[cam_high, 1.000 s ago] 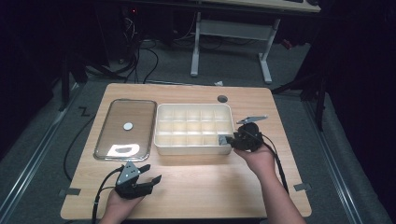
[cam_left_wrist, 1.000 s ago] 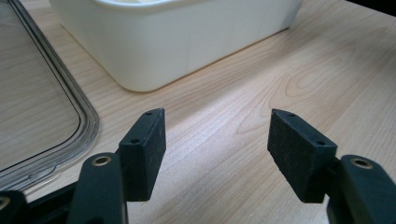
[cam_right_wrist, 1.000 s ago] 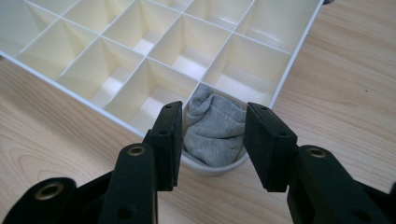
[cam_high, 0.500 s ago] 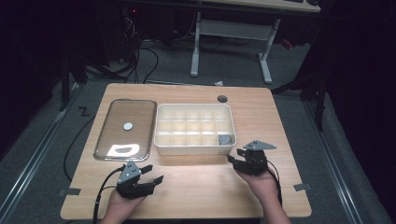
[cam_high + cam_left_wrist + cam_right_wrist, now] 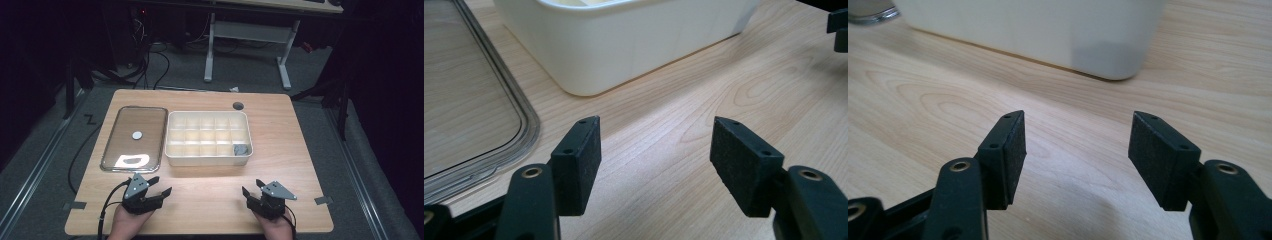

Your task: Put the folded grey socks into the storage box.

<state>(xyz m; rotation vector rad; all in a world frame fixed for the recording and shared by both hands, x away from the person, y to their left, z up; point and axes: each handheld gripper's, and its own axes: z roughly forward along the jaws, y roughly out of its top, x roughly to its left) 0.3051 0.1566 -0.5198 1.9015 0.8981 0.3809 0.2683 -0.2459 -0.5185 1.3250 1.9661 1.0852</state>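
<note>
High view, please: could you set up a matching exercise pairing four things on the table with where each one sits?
Things:
1. grey object
2. white disc
3. left gripper
4. right gripper

Places:
A. on the clear lid
B. near table edge, below the lid
C. in the compartment tray's near right corner cell
D. near table edge, below the tray's right end

Pairs: 1-C, 2-A, 3-B, 4-D
</note>
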